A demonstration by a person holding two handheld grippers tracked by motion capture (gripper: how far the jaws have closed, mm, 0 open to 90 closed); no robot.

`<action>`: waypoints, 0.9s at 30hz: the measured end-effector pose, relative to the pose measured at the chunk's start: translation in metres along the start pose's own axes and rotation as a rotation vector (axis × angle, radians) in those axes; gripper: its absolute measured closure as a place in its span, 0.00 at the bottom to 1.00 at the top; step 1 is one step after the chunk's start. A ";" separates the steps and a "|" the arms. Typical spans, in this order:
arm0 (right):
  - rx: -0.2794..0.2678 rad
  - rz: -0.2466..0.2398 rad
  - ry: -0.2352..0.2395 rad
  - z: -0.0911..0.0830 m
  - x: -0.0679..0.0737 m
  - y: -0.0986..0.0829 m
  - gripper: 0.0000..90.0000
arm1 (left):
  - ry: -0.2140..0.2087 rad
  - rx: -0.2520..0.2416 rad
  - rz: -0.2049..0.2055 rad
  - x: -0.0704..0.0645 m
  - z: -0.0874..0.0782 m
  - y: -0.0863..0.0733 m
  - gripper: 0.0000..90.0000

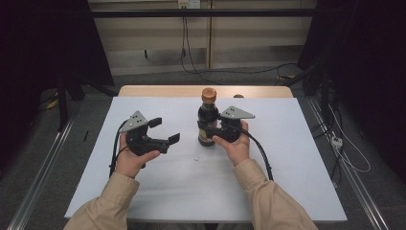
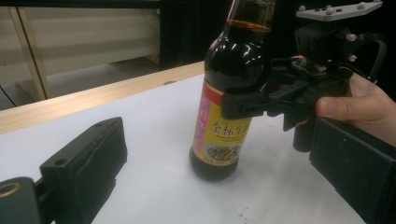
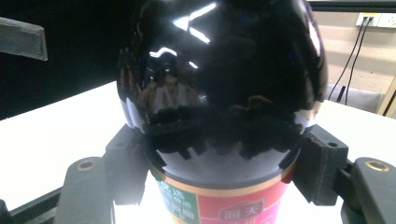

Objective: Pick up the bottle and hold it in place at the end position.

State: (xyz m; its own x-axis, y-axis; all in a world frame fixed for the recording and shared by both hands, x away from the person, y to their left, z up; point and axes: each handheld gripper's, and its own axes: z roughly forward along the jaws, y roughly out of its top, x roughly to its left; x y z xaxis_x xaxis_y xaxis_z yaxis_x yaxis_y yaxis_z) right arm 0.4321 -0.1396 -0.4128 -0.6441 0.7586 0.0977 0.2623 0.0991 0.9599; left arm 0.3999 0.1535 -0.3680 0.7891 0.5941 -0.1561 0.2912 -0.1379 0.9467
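A dark bottle [image 1: 208,122] of brown sauce stands upright on the white tabletop [image 1: 287,163], near the middle and toward the far side. It has a brown-orange cap [image 1: 208,94]. Its label [image 2: 222,135] is yellow with a pink stripe and a little food picture. The label has Chinese writing, but it is too blurry to read well. The right tongs [image 1: 213,129] are clamped on the bottle, one jaw on each side, just above the label. The left tongs [image 1: 164,130] are spread wide apart and hold nothing. They are just beside the bottle, on its left, and point at it.
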 end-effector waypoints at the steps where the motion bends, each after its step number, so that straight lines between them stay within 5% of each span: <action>1: -0.001 0.001 0.001 0.000 0.000 0.000 0.34 | 0.004 -0.005 0.010 0.001 0.000 0.001 0.05; 17: 0.000 0.003 0.003 0.000 -0.001 0.000 0.34 | 0.019 -0.011 0.045 0.004 0.013 0.014 0.18; 27: 0.004 0.005 0.005 0.000 -0.001 0.000 0.34 | 0.028 0.004 0.135 0.000 0.022 0.029 0.36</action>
State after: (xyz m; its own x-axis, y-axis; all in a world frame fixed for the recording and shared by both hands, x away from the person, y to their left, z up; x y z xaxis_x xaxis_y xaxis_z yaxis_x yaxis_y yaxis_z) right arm 0.4328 -0.1401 -0.4126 -0.6466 0.7557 0.1038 0.2681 0.0977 0.9584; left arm 0.4202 0.1316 -0.3469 0.8057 0.5920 -0.0192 0.1852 -0.2210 0.9575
